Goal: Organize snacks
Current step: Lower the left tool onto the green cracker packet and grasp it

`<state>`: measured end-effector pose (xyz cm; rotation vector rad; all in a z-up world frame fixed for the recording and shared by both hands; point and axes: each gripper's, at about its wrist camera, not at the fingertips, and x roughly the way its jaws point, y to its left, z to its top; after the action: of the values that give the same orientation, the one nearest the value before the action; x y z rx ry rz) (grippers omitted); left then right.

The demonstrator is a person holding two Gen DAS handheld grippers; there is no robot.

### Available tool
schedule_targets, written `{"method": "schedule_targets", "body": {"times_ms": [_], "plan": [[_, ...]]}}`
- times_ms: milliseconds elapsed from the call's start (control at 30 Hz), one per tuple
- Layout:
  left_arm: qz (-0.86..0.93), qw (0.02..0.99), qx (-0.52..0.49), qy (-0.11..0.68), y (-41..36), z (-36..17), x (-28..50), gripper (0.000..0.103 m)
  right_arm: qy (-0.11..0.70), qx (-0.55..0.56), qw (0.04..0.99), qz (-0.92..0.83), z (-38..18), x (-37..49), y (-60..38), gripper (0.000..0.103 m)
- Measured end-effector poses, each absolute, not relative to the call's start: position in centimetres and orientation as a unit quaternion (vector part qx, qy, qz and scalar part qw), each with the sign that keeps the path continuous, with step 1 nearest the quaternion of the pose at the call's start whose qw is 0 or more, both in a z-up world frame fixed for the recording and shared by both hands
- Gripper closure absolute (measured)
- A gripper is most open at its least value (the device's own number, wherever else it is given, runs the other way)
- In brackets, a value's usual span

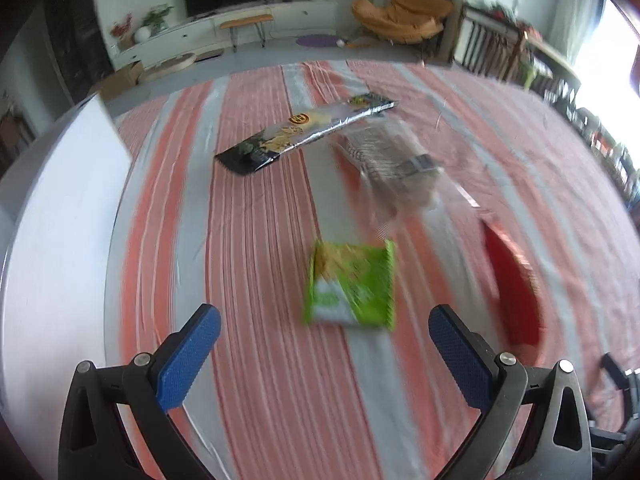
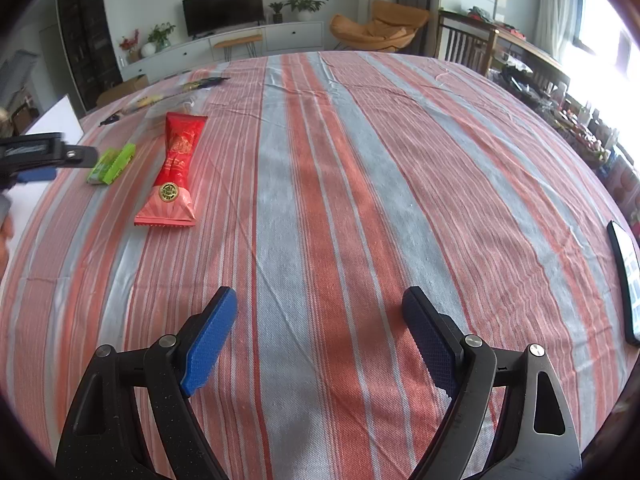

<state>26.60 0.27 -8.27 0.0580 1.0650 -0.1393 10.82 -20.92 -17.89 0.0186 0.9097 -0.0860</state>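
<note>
Probably aiming at the green packet [image 1: 351, 283] just ahead on the striped cloth [image 1: 260, 240], with left gripper [image 1: 324, 320] spread wide and empty, right gripper [image 2: 320, 306] equally wide, waiting apart from the red packet [image 2: 176, 168].

Bare striped cloth [image 2: 320, 200] ahead of right gripper [image 2: 320, 320]; green packet [image 1: 352, 284], red packet [image 1: 516, 288], maybe clear bag [image 1: 396, 168] crowd left gripper [image 1: 324, 340]

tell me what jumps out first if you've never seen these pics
The red-and-grey striped tablecloth fills both views. On it, the red snack packet lies left of centre in the right wrist view, with the small green packet just ahead of the open left gripper. Farther back sits a long black-and-silver packet.
</note>
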Motion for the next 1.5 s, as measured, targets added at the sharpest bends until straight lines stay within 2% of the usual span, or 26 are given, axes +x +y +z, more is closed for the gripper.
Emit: {"method": "schedule_targets", "body": {"times_ms": [400,433,467,500,533,900,1100,1133,1200,1233,1267,1467,1500], "plan": [[-0.062,0.847,-0.011,0.528,1.5,-11.0,29.9,0.001,0.439,0.009,0.898,-0.041,-17.9,10.7,-21.0,0.016],[-0.061,0.849,-0.003,0.526,1.3,-11.0,29.8,0.008,0.439,0.009,0.898,-0.041,-17.9,10.7,-21.0,0.016],[-0.06,0.856,0.015,0.514,0.9,-10.8,29.5,0.026,0.439,0.009,0.898,-0.041,-17.9,10.7,-21.0,0.016],[-0.061,0.862,0.03,0.503,0.6,-10.6,29.1,0.037,0.439,0.009,0.898,-0.041,-17.9,10.7,-21.0,0.016],[-0.075,0.864,0.032,0.496,0.3,-10.3,28.7,0.052,0.439,0.009,0.898,-0.041,-17.9,10.7,-21.0,0.016],[-0.059,0.862,0.012,0.503,0.6,-10.1,20.3,0.053,0.439,0.01,0.898,-0.041,-17.9,10.6,-21.0,0.016],[-0.073,0.867,0.003,0.494,0.8,-10.1,15.2,0.052,0.439,0.01,0.898,-0.04,-17.8,10.5,-21.0,0.016],[-0.074,0.87,0.004,0.488,0.8,-10.1,15.1,0.048,0.439,0.01,0.898,-0.04,-17.8,10.5,-21.1,0.016],[-0.078,0.876,0.008,0.476,0.7,-10.3,14.8,0.035,0.439,0.01,0.898,-0.04,-17.8,10.5,-21.0,0.016],[-0.079,0.878,0.011,0.473,0.6,-10.5,14.7,0.022,0.439,0.01,0.898,-0.04,-17.8,10.5,-21.1,0.016],[-0.077,0.879,0.017,0.469,0.4,-10.7,14.6,0.014,0.439,0.01,0.898,-0.04,-17.8,10.5,-21.1,0.016],[-0.063,0.887,0.028,0.457,0.2,-11.5,15.0,0.0,0.439,0.01,0.898,-0.04,-17.8,10.5,-21.1,0.016],[-0.062,0.887,0.027,0.457,0.2,-11.5,15.1,0.0,0.439,0.01,0.898,-0.04,-17.8,10.4,-21.1,0.016]]}}
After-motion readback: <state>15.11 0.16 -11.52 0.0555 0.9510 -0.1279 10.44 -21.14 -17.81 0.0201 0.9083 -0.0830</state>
